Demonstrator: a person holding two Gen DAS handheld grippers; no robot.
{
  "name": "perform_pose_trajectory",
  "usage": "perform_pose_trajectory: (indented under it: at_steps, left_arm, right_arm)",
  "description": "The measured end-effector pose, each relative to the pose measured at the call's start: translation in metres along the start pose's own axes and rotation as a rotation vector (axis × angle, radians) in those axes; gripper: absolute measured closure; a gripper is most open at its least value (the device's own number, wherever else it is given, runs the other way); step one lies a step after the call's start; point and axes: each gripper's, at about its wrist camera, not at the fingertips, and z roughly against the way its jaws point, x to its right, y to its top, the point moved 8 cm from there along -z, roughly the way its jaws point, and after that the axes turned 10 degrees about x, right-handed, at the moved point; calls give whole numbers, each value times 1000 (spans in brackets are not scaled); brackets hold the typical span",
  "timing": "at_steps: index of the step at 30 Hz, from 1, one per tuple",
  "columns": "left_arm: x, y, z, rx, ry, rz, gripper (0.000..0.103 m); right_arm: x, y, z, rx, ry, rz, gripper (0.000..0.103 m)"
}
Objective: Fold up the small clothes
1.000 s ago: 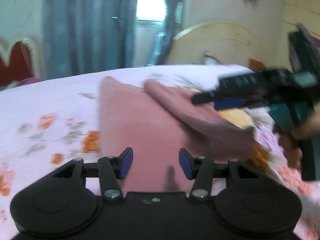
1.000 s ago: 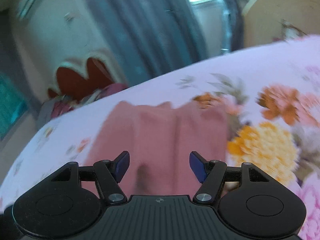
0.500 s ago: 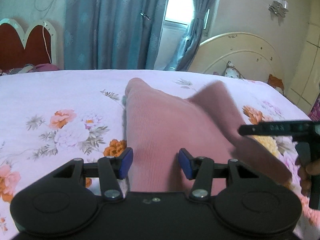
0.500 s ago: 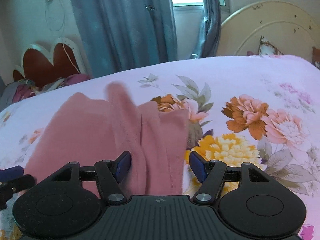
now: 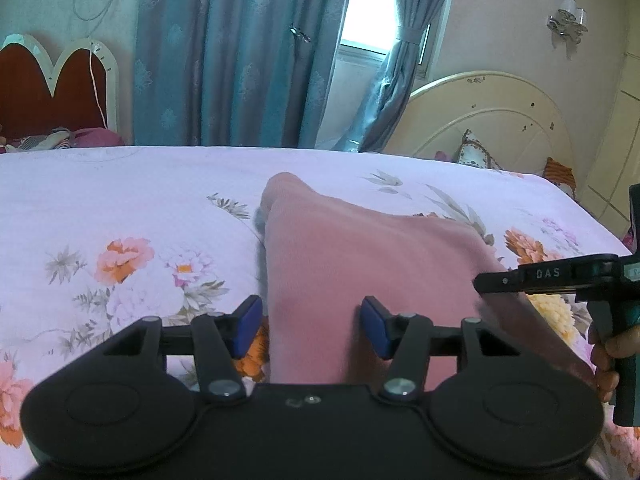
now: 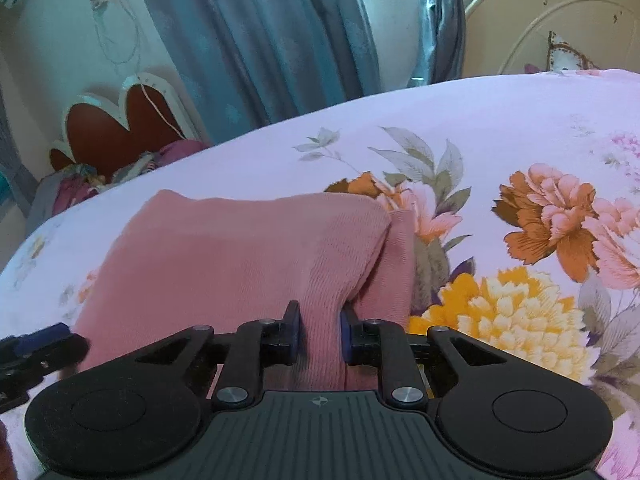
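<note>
- We see a dusty-pink ribbed knit garment (image 6: 240, 256) lying on the pale lilac bedsheet printed with orange, pink and yellow flowers (image 6: 500, 140), partly folded, with one layer laid over another along its right edge.
- Our right gripper (image 6: 319, 338) has its blue-padded jaws drawn close together and clamped on a fold of the pink fabric at its near edge.
- Our left gripper (image 5: 311, 328) hovers low over the near left part of the garment, jaws wide apart, with cloth showing between the blue pads (image 5: 246, 330); we cannot tell whether they touch it.
- In the left wrist view, the right gripper (image 5: 496, 282) reaches in from the right edge, the fabric beside it blurred.
- Behind the bed hang blue-grey curtains (image 5: 240, 60), beside a cream arched headboard (image 5: 500, 120).
</note>
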Motion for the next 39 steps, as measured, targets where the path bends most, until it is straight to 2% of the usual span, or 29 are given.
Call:
perform_pose_trajectory:
  at_steps: [1,2,3,6,7,8,11,14,15,17,19,21,23,27,29,34,37,39]
  left_arm:
    - [-1,1,-1,0,3,2,48]
    - [-1,2,-2,0,3,5,48]
    - [-1,2,-4,-1,2,8,48]
    - [-1,4,-9,-3,1,8,48]
    - [0,3,-11,-7,1,10,48]
    - [0,3,-14,-10,0,13,48]
    - [3,5,-20,-14,-4,19,48]
    - [7,9,-23,-6,-15,20,48]
    - [8,11,-23,-2,-20,22,48]
    - [11,12,-28,-3,-29,27,46]
    - [10,5,-38,-34,-13,25,42]
    - [7,1,-43,-54,-10,41,41]
    - [4,6,-44,-57,-17,64,41]
    - [2,27,-56,-34,-10,69,43]
    - [0,32,-72,-52,-11,93,43]
    - [-15,31,-110,-84,40,173,39]
    - [-17,18,-118,-100,40,208,37]
    - [-17,15,-122,-99,47,204,33]
  right_arm:
    - [1,1,0,2,-2,-8,74]
    - [1,2,0,7,-2,-8,60]
    - [-1,2,-1,4,-1,2,57]
    - [0,1,-5,-5,4,-12,58]
    - [0,1,-6,-1,10,-19,78]
    - [-1,2,-5,2,15,-25,88]
    - [-2,6,-2,35,19,-25,92]
    - [3,20,17,126,9,-32,94]
    - [4,22,21,146,0,-23,94]
    - [14,18,16,126,-32,-10,94]
    - [22,3,-6,9,-16,-36,94]
    - [24,8,-4,28,-9,-56,91]
    - [23,17,4,66,0,-62,84]
    - [29,29,1,79,-10,-79,82]
    - [30,35,-7,77,-25,-81,82]
    - [28,36,-28,80,-97,29,82]
    - [34,30,-43,74,-149,118,82]
    - [45,27,-48,76,-152,94,82]
